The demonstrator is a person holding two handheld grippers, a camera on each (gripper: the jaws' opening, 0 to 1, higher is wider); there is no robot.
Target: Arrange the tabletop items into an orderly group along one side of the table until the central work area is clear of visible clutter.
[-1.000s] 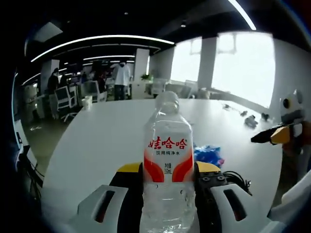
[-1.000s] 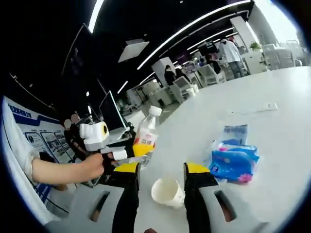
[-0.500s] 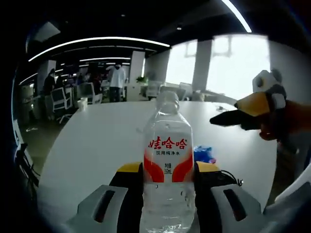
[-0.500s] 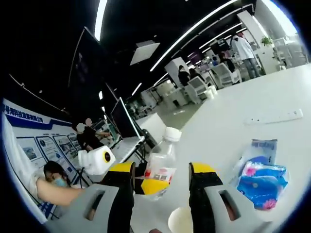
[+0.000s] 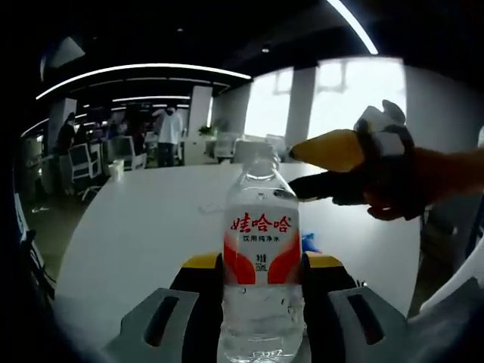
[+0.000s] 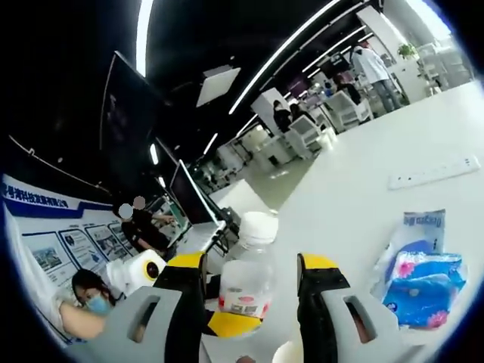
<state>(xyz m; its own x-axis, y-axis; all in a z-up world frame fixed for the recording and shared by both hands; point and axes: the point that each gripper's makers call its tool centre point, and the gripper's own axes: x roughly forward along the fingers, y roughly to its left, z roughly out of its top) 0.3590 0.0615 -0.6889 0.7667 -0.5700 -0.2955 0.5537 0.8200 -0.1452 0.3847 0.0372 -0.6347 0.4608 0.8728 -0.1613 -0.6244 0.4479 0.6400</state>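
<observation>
Closing in since a second ago, the right gripper [image 5: 302, 170] now has its jaws either side of the water bottle's white cap.

Left gripper [image 5: 261, 265] is clamped on the water bottle [image 5: 261, 257] at its label, holding it upright above the white table [image 5: 136, 227]. Right gripper, seen in its own view [image 6: 249, 265], stands open around the bottle's neck, gripping nothing. Beyond it, tissue packs [image 6: 423, 280] and a power strip [image 6: 435, 172] lie out on the tabletop, and a paper cup's rim [image 6: 291, 352] shows at the bottom. Judged: keep the bottle steady, then close squarely on the cap.
</observation>
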